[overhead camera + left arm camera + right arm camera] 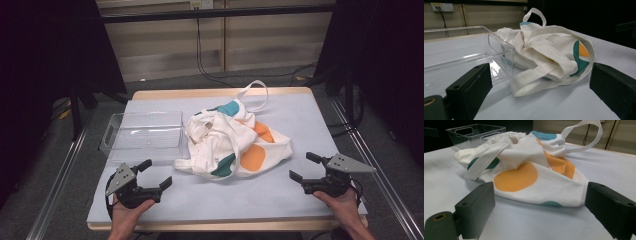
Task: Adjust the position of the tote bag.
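A crumpled white cloth tote bag [232,140] with orange and teal dots lies in the middle of the table, one handle looping toward the far edge. The bag [549,52] fills the centre of the left gripper view, and its orange dot faces the right gripper view on the bag [524,175]. My left gripper [156,175] rests at the near left, held by a hand, jaws open and pointing at the bag with nothing between them. At the near right my right gripper [305,166] is open too, apart from the bag's corner.
A clear plastic bin [142,132] stands left of the bag, touching its cloth; the bin [461,57] looks empty. The table top [300,115] is covered by a pale sheet. Cables hang behind the far edge, and metal rails run along both sides.
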Available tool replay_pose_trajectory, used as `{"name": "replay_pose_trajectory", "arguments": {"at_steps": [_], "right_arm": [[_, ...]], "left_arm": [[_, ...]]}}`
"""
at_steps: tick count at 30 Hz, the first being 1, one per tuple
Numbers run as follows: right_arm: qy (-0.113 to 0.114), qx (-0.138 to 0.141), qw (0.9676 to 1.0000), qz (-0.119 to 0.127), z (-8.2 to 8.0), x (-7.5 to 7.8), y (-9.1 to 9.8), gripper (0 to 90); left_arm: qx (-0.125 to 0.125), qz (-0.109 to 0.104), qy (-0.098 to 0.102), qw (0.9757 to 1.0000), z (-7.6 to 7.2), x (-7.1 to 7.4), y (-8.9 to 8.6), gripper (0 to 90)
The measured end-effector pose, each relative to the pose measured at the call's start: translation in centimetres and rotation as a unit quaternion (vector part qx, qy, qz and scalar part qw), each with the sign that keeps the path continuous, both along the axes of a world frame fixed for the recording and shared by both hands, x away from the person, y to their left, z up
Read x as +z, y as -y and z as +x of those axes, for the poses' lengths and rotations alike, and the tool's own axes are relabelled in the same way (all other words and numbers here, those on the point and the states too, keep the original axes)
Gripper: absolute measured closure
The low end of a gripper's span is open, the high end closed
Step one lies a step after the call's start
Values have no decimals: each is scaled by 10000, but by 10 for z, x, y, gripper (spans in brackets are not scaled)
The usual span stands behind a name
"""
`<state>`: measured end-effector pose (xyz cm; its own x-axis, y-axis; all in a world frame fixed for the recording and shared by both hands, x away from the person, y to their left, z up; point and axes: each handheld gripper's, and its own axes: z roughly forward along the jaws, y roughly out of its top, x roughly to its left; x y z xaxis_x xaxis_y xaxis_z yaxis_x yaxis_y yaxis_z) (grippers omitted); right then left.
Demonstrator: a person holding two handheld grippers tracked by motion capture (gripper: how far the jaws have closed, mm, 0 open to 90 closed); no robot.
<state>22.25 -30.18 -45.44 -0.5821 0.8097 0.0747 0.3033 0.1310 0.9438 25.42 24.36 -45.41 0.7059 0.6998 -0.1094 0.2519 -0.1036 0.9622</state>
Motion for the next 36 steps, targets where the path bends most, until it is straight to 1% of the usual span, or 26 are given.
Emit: {"name": "replay_pose_trajectory", "arguments": {"at_steps": [2,3,5,8,12,13,14,16,17,18,20,21,22,24,25,26,27,28,31,32,33,34,35,36], "right_arm": [[-21,1,10000,11,1,0,0,113],[-37,23,10000,7,1,0,0,131],[-62,53,10000,-18,2,0,-1,151],[-148,124,9998,-5,3,1,-2,201],[-237,215,9995,-55,6,3,-3,262],[-270,235,9994,-27,7,3,-3,265],[-293,257,9992,-31,8,4,-4,286],[-290,316,9990,-89,12,5,-7,316],[-342,377,9986,-110,13,6,-10,321],[-389,420,9983,-116,15,6,-13,325],[-500,573,9970,-138,20,7,-18,350],[-500,573,9970,-138,20,7,-18,350],[-572,720,9956,-153,28,9,-23,383],[-598,757,9952,-145,30,10,-25,396],[-636,857,9941,-193,37,14,-29,415],[-674,885,9936,-198,40,15,-31,421],[-700,917,9932,-180,44,17,-33,431],[-718,1011,9922,-155,48,18,-35,450],[-758,1167,9901,-204,58,22,-42,466],[-767,1215,9894,-215,61,23,-44,465],[-787,1230,9890,-217,64,24,-46,465],[-798,1281,9882,-271,67,25,-50,466],[-798,1281,9882,-271,67,25,-50,466],[-817,1382,9865,-331,72,27,-57,465]], "left_arm": [[55,48,-32,10000,1,0,-1,44],[33,38,-68,10000,1,0,-1,46],[95,114,-90,9998,0,0,0,59],[-2,143,-164,9998,-2,0,1,70],[-62,190,-139,9997,-3,1,4,78],[-109,170,-145,9997,-2,1,5,77],[-72,169,-150,9997,-3,1,6,77],[-104,220,-163,9996,-1,1,5,78],[-112,187,-191,9996,-1,1,5,78],[-71,232,-200,9995,0,0,5,78],[-99,228,-226,9994,1,0,6,78],[-99,228,-226,9994,1,0,6,78],[-73,233,-233,9994,1,-1,6,78],[-75,256,-220,9994,1,0,6,78],[-58,277,-242,9993,1,0,5,81],[-53,240,-241,9994,1,0,5,81],[-53,248,-242,9994,1,0,4,81],[-41,257,-246,9994,1,0,4,81],[-16,276,-262,9993,1,0,4,84],[16,312,-278,9991,1,0,4,87],[16,312,-278,9991,1,0,4,85],[-1,334,-285,9990,2,-1,4,84],[27,358,-272,9990,2,-1,4,84],[17,340,-285,9990,3,-1,5,83]]}}
